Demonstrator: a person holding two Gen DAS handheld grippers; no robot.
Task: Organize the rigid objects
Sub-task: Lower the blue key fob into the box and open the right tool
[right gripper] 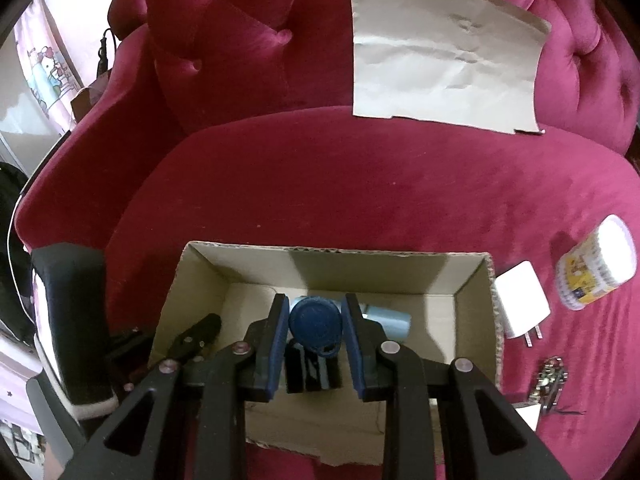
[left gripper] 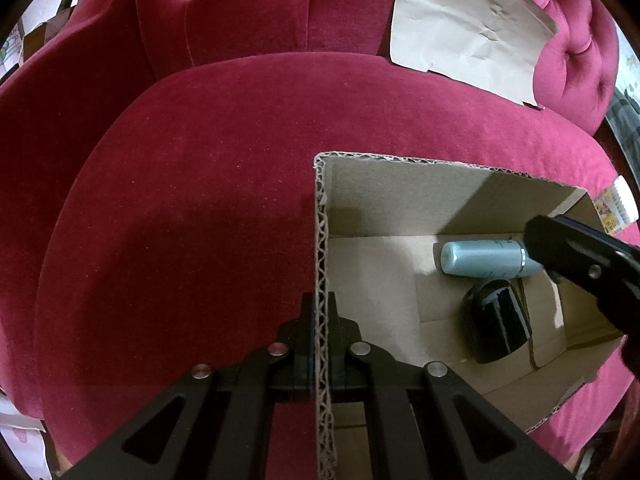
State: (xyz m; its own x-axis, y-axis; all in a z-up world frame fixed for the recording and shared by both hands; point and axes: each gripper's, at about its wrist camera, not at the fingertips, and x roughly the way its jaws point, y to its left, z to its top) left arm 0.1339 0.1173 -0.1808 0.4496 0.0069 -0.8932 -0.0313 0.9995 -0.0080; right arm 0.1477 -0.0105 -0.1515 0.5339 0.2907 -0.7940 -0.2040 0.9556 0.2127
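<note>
An open cardboard box point(left gripper: 400, 192) sits on a red velvet sofa seat. My left gripper point(left gripper: 321, 308) is shut on the box's left wall, one finger on each side of the cardboard. Over the box, my right gripper point(right gripper: 316, 322) is shut on a dark blue round key fob point(right gripper: 316, 326). On the box floor point(right gripper: 432, 344) lie a light blue bottle point(left gripper: 484, 258) on its side and a glossy black object point(left gripper: 496, 320). In the left wrist view, the right gripper point(left gripper: 540, 240) reaches in over the bottle's end.
A white plug adapter point(right gripper: 520, 304), a round tub with a yellow label point(right gripper: 596, 268) and a small metallic item point(right gripper: 550, 380) lie on the seat to the right of the box. A creased paper sheet point(right gripper: 444, 64) leans on the backrest. The sofa's left arm point(right gripper: 80, 160) rises beside the box.
</note>
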